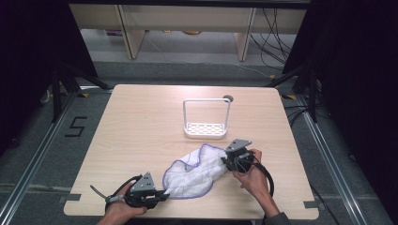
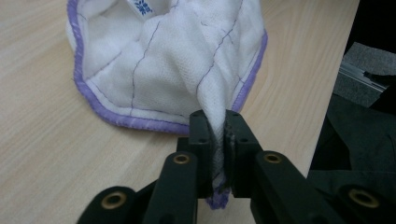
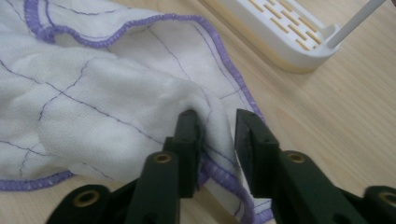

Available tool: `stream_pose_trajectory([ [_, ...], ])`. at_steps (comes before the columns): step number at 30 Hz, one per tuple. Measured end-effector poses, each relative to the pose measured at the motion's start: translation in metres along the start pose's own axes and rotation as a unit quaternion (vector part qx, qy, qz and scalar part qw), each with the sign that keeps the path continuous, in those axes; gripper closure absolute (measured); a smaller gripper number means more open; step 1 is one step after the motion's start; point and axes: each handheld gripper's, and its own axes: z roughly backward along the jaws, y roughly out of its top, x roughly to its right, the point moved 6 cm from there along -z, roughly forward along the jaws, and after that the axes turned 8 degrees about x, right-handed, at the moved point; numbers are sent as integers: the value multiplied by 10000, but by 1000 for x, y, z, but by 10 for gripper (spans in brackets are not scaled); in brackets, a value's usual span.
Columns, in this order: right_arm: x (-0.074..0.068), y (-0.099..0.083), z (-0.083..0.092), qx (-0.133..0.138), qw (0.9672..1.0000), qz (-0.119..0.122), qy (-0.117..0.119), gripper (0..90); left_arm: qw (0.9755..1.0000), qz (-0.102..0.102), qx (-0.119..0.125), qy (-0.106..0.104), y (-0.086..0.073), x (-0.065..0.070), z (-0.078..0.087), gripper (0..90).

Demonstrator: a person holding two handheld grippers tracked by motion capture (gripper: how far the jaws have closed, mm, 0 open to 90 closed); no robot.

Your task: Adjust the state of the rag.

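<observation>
We have a white cloth [image 1: 195, 172] with purple hems lying crumpled on the table [image 1: 141, 122], just on the near side of the white rack [image 1: 207, 119] and not touching it. It looks to us like thin, loosely woven gauze: very light, limp, with no stiffness at all. It bunches into soft folds and sags wherever nothing holds it up.

Our left gripper [image 1: 159, 195] sits at the end of the cloth farthest from the rack, by the table's near edge. In the left gripper view its jaws are nearly together and pinch a gathered ridge of fabric [image 2: 217, 135], with a bit of purple hem poking out below them. That grip looks firm.

Our right gripper [image 1: 228, 161] is at the end of the cloth nearest the rack, to its near right. In the right gripper view [image 3: 217, 140] the jaws stand partly apart with a fold and the hem [image 3: 219, 172] between them; one pad touches the fabric, the other stands clear, so nothing is clamped there.

We judge the stitched hem to be the best place to take hold, since it is thicker and less likely to slide out than the plain weave. With corners held on both sides, the cloth should spread easily; a shallow bite on a single layer may slip, though little can break here.
</observation>
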Motion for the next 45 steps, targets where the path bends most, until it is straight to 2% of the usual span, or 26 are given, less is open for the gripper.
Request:
stream_pose_trajectory([
  [2,0,1,8,79,9998,-206,15,589,10000,-26,66,31,4,1,3,712],
  [3,0,1,22,213,9987,-454,-4,537,9999,-21,104,114,7,-1,5,557],
  [4,0,1,22,213,9987,-454,-4,537,9997,56,175,159,10,-2,7,557],
  [5,-2,-1,37,282,9975,-639,93,505,9990,100,304,308,16,-6,9,434],
  [7,-2,-2,42,365,9968,-700,75,493,9975,58,508,493,26,-15,10,410],
  [9,-6,-12,57,373,9959,-822,79,471,9959,59,595,678,35,-22,7,371],
  [10,-6,-12,57,373,9959,-822,79,471,9953,60,689,684,41,-25,2,371],
  [14,-13,-33,63,234,9954,-917,137,466,9957,-128,692,606,61,-37,-26,372],
  [16,-10,-40,64,244,9956,-892,144,465,9943,-660,546,633,70,-39,-43,377],
  [17,-10,-43,66,207,9940,-1068,94,462,9930,-921,437,602,74,-40,-51,379],
  [18,-8,-46,67,215,9936,-1103,66,460,9925,-1043,366,517,76,-41,-55,380],
  [20,-6,-48,69,220,9931,-1145,77,455,9921,-1097,495,367,80,-40,-64,385],
  [21,-5,-49,68,254,9942,-1035,111,455,9911,-1217,393,361,80,-41,-67,394],
  [22,-5,-50,69,326,9936,-1078,118,454,9896,-1356,301,364,79,-42,-69,415],
  [26,-6,-52,70,278,9941,-1035,168,451,9878,-1517,212,269,76,-38,-73,443],
  [27,-7,-52,71,267,9930,-1140,166,450,9876,-1543,186,207,76,-38,-73,442],
  [29,-8,-52,70,247,9921,-1218,181,447,9886,-1470,266,164,77,-36,-76,440],
  [34,-11,-53,66,248,9926,-1162,248,437,9840,-1774,-52,133,72,-41,-91,484],
  [35,-11,-52,66,248,9927,-1156,253,436,9807,-1944,-87,177,72,-43,-93,531],
  [36,-11,-52,67,256,9928,-1138,260,436,9801,-1974,-78,213,72,-44,-93,616],
  [37,-10,-53,67,249,9928,-1144,261,436,9814,-1894,-6,298,75,-48,-92,735],
  [38,-10,-53,67,249,9928,-1144,261,436,9814,-1894,-6,298,75,-48,-92,766],
  [40,-10,-53,67,235,9927,-1154,270,436,9869,-1558,288,315,81,-54,-88,784],
  [41,-10,-53,66,231,9927,-1155,261,436,9879,-1480,304,347,82,-60,-85,784],
  [43,-10,-54,66,241,9927,-1155,253,437,9919,-1095,449,467,83,-72,-79,791],
  [45,-11,-54,66,217,9931,-1123,276,438,9933,-774,541,662,81,-85,-74,799],
])
